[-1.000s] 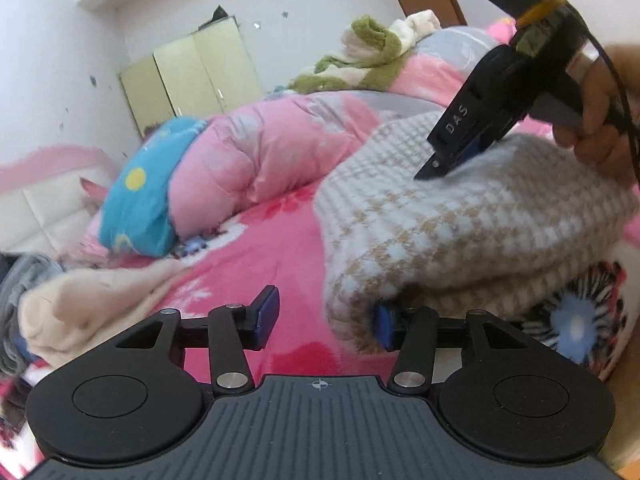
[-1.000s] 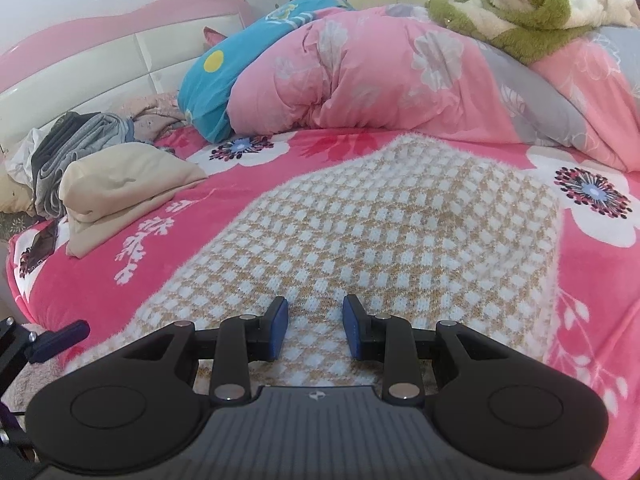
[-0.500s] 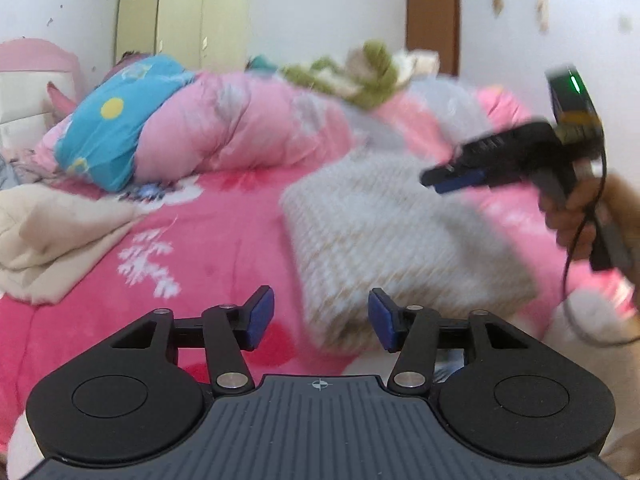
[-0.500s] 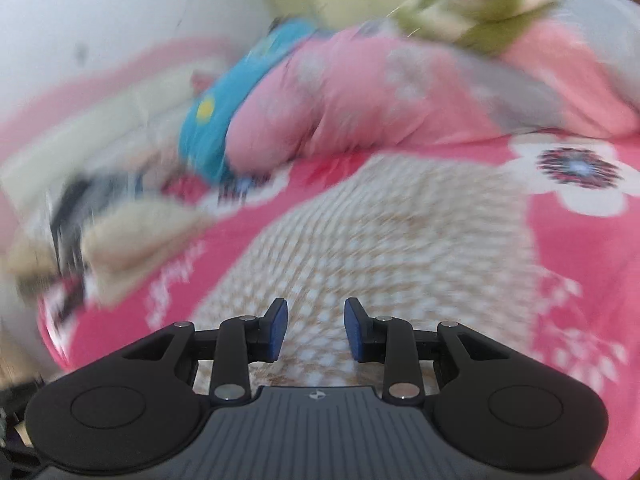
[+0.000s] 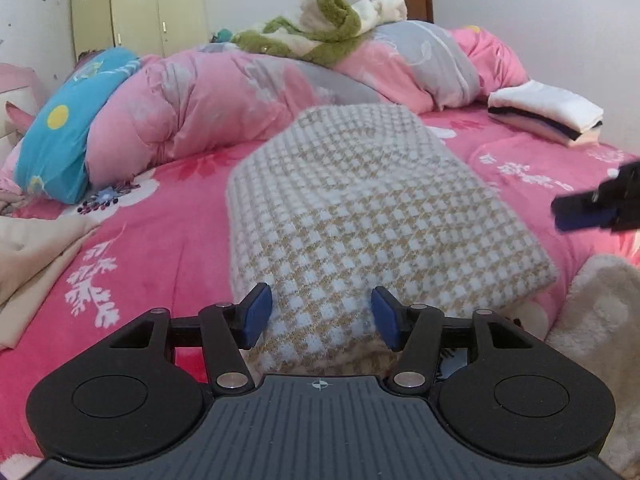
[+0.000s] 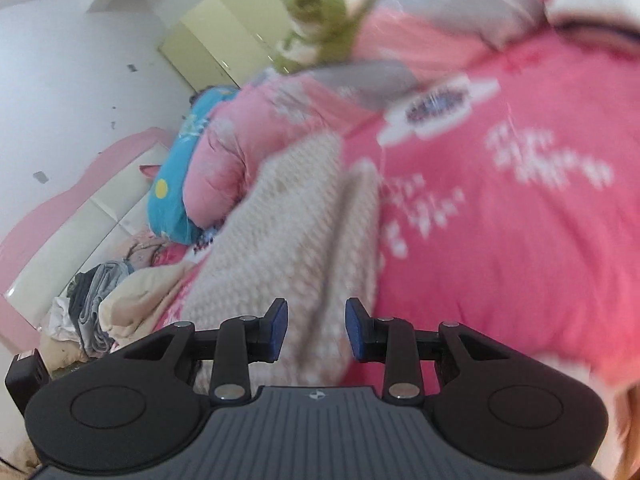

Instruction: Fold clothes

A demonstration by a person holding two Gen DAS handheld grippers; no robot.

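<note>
A folded beige-and-white houndstooth sweater [image 5: 360, 208] lies on the pink floral bedspread [image 5: 168, 232]. My left gripper [image 5: 320, 318] is open at the sweater's near end, and the knit shows between its blue pads [image 5: 256, 316]. In the left wrist view the right gripper [image 5: 592, 212] hovers to the right of the sweater, apart from it. The right wrist view is blurred. There my right gripper [image 6: 316, 328] stands open above the sweater [image 6: 288, 232] with nothing held between its fingers.
A stack of folded clothes [image 5: 548, 112] sits at the far right of the bed. A beige garment [image 5: 32, 248] lies to the left. A rolled pink duvet [image 5: 200, 100] and blue pillow [image 5: 60, 128] lie behind. Grey clothes [image 6: 96, 300] are piled by the headboard [image 6: 80, 232].
The left gripper has backed off from the sweater's fold and levelled out. The right gripper has lifted off the sweater and swung away to the right.
</note>
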